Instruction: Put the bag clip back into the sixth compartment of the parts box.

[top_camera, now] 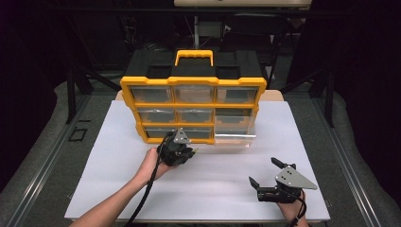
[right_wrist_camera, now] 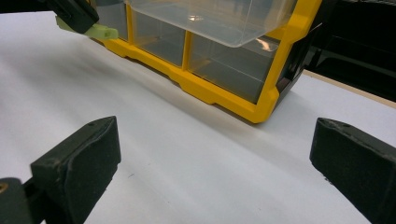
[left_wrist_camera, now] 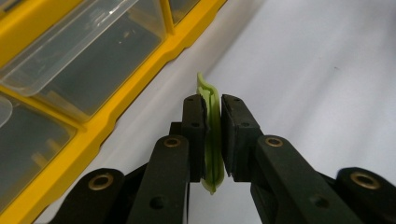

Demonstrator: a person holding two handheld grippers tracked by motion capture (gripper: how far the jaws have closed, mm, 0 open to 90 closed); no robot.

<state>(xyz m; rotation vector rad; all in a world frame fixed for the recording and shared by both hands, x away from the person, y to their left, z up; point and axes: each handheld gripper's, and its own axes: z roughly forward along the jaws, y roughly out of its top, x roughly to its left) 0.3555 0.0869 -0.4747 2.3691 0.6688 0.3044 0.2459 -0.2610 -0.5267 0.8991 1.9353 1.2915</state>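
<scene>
Organizer [top_camera: 193, 81] stands behind on white board [top_camera: 118, 179], one clear drawer [top_camera: 235, 128] pulled out. Left gripper [left_wrist_camera: 213, 140] pinches thin pale-green clip [left_wrist_camera: 212, 135]; right gripper [top_camera: 267, 176] spread wide.

**No readable text in my views**

I can read no words, brands, numbers or signs anywhere. The yellow-framed drawer cabinet [top_camera: 193, 103] carries no label I can make out on its frame, handle or clear drawers. The white surface [top_camera: 213, 189] is unprinted. The grey plate on the right gripper [top_camera: 270, 178] bears only small holes, and the pale green piece [left_wrist_camera: 212, 140] has no marking.
</scene>
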